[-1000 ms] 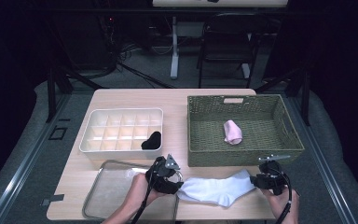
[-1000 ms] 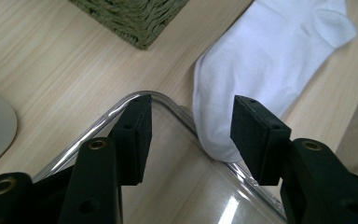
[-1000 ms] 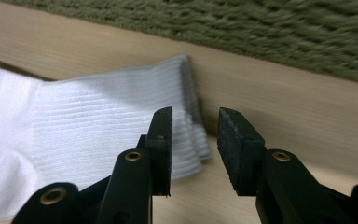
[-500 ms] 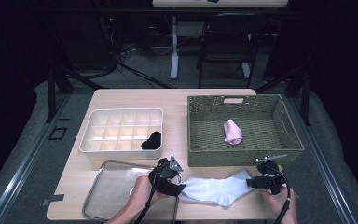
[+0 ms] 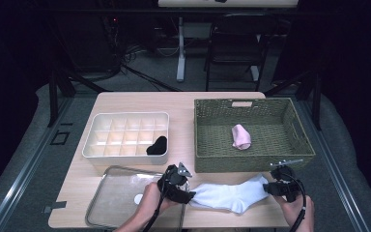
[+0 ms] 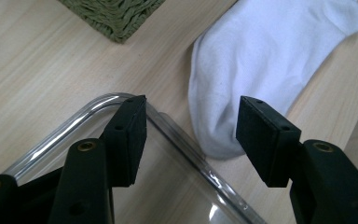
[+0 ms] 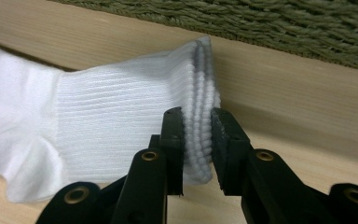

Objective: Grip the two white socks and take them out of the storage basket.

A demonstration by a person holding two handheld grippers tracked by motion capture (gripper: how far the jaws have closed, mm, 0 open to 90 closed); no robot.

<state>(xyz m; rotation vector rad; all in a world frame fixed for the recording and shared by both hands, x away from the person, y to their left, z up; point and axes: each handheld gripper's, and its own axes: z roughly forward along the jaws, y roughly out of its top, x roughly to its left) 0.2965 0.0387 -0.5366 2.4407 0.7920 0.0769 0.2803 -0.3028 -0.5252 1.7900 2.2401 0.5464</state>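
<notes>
The white sock (image 5: 229, 195) lies flat on the worktop (image 5: 183, 111) at the lower middle of the high view. My right gripper (image 7: 197, 140) pinches its cuff; my left gripper (image 6: 191, 135) gapes at the toe. Folding and storing remain, I judge.

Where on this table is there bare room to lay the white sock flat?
Bare wood lies behind the divided organizer, in the strip between it and the wicker basket, and left of the glass tray. The front edge is crowded: white sock, left gripper, right gripper.
</notes>
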